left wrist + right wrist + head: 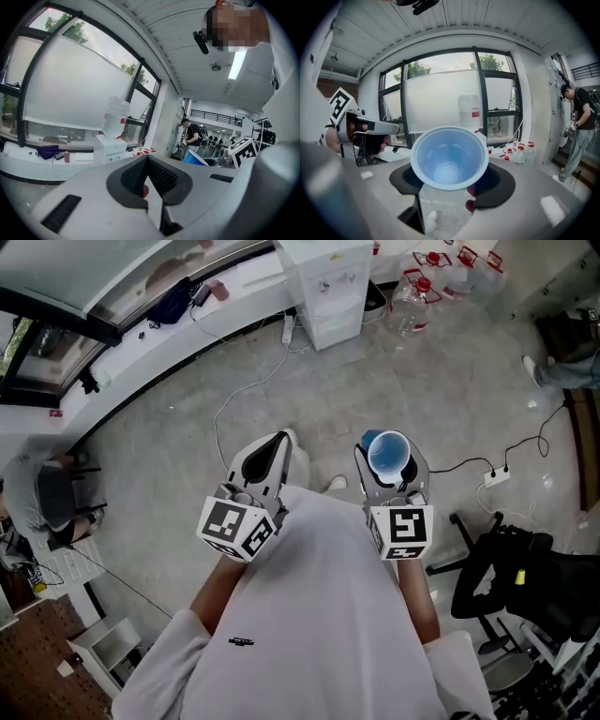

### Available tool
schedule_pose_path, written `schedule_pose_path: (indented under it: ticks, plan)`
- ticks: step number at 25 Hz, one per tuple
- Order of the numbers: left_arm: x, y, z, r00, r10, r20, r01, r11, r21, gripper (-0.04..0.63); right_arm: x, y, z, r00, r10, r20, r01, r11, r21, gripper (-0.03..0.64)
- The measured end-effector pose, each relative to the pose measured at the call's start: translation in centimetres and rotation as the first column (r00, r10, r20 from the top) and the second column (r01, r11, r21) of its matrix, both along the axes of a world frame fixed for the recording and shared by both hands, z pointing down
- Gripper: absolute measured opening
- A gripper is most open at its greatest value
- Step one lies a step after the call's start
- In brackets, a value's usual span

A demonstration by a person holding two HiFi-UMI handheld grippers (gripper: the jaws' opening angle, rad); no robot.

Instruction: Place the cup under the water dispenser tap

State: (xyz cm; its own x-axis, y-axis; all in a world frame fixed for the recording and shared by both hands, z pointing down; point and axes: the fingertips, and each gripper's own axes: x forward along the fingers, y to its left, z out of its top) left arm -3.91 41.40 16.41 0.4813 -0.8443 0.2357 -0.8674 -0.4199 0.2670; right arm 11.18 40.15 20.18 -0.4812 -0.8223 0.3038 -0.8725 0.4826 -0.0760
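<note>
Plainly, the cup (pixel 449 157) was light blue plastic, wide-rimmed and empty, its mouth facing the camera at centre frame. The jaws of the right gripper (pixel 394 479) clasped its sides. The jaws of the left gripper (pixel 149 180) were pressed together on nothing. The water dispenser (pixel 328 287) stood at upper centre, well apart from the cup.

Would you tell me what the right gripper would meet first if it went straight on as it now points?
Most likely the water dispenser, seen directly beyond the blue cup the right gripper holds; only open floor seems to lie between, though depth is unclear.
</note>
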Motion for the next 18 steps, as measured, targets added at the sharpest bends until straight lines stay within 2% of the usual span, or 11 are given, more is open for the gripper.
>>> schedule_pose_path:
  ticks: [7, 11, 18]
  plan:
    - [-0.1, -5.1, 1.4, 0.999, 0.041, -0.024, -0.041, 0.999, -0.029, 0.006, -0.3, -4.8, 0.5, 0.999, 0.038, 0.016, -0.038, 0.999, -0.023, 0.298]
    - [-0.7, -10.7, 1.2, 0.997, 0.074, -0.036, -0.075, 0.997, -0.033, 0.008, -0.9, -9.6, 0.5, 0.998, 0.064, 0.003, -0.064, 0.997, -0.035, 0.298]
    - [-4.0, -20.7, 1.1, 0.990, 0.125, -0.068, -0.129, 0.990, -0.058, 0.006, -4.6, -18.3, 0.0, 0.995, 0.101, -0.017, -0.102, 0.993, -0.059, 0.298]
